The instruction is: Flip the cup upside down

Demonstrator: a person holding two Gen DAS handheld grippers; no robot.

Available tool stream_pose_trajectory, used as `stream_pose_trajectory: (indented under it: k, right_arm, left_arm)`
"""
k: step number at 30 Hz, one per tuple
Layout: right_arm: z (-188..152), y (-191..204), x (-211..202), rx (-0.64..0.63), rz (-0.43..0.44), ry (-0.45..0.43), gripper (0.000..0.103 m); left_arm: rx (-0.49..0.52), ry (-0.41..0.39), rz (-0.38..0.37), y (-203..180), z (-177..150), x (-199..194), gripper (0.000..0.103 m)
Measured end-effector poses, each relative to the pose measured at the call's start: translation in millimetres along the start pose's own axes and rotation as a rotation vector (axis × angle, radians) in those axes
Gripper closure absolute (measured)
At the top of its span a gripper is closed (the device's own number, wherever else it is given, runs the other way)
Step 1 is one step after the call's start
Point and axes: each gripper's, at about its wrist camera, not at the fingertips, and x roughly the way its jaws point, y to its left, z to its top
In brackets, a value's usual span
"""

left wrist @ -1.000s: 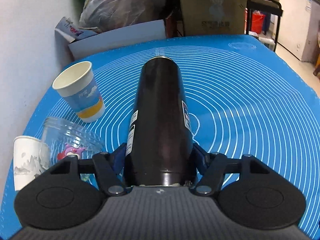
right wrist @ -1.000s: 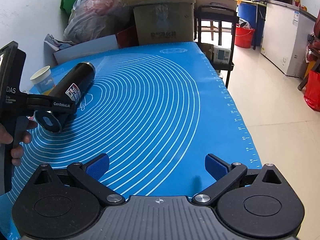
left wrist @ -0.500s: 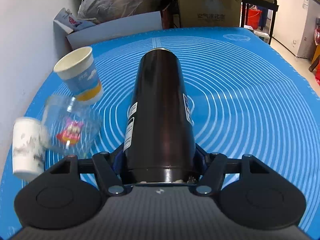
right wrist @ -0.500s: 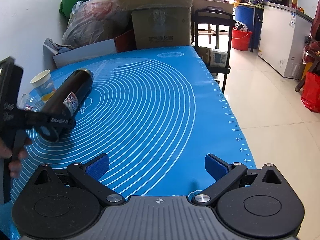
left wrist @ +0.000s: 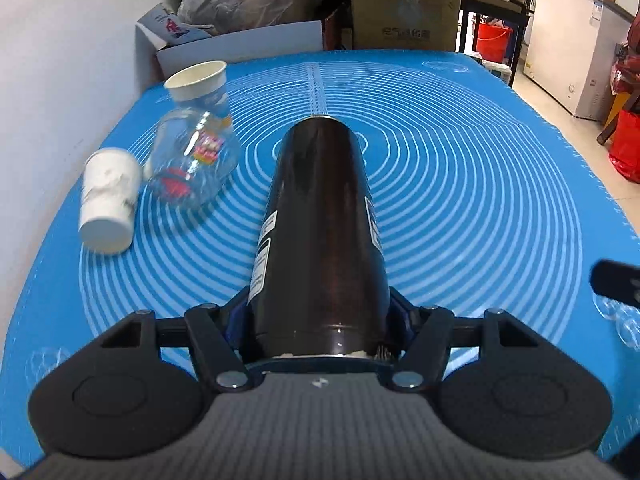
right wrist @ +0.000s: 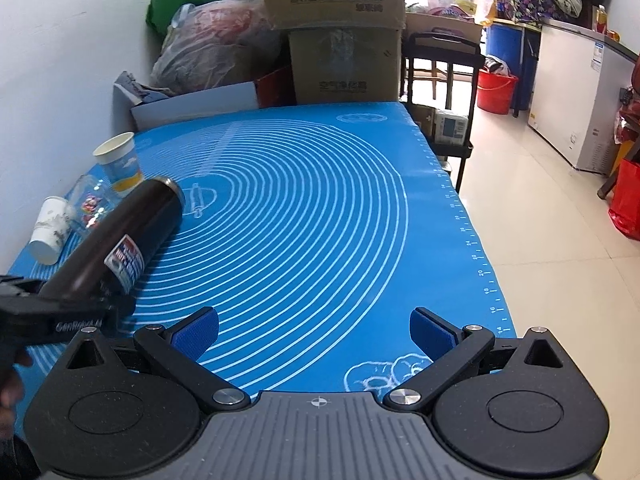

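Right wrist view shows the blue worktop (right wrist: 320,200) with the dark cup (right wrist: 116,240) lifted off it, lying slanted, its far end aimed up and away. The flip looks partway: the cup is neither upright nor inverted, and it has yet to be turned over and set down. Left gripper (left wrist: 316,320) is clamped on the cup's near end, the body running forward between its fingers. Right gripper (right wrist: 314,328) hangs wide and empty, well apart from the cup.
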Motion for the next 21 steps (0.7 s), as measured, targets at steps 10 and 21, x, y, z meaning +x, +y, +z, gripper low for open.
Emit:
stream_pose_trajectory:
  k: [10,21]
  right_arm:
    - [-5.6,11.3,-4.3,-0.082,0.001,0.037,0.000]
    - [13.4,32.5,-8.9,-0.290,0.018,0.032,0.000]
  left_arm:
    - [-0.011,0.023,-0.001,2.5,-14.3,5.2,0.034]
    - [-0.083,-0.114,-0.022,23.1,-13.0,-43.8,0.021]
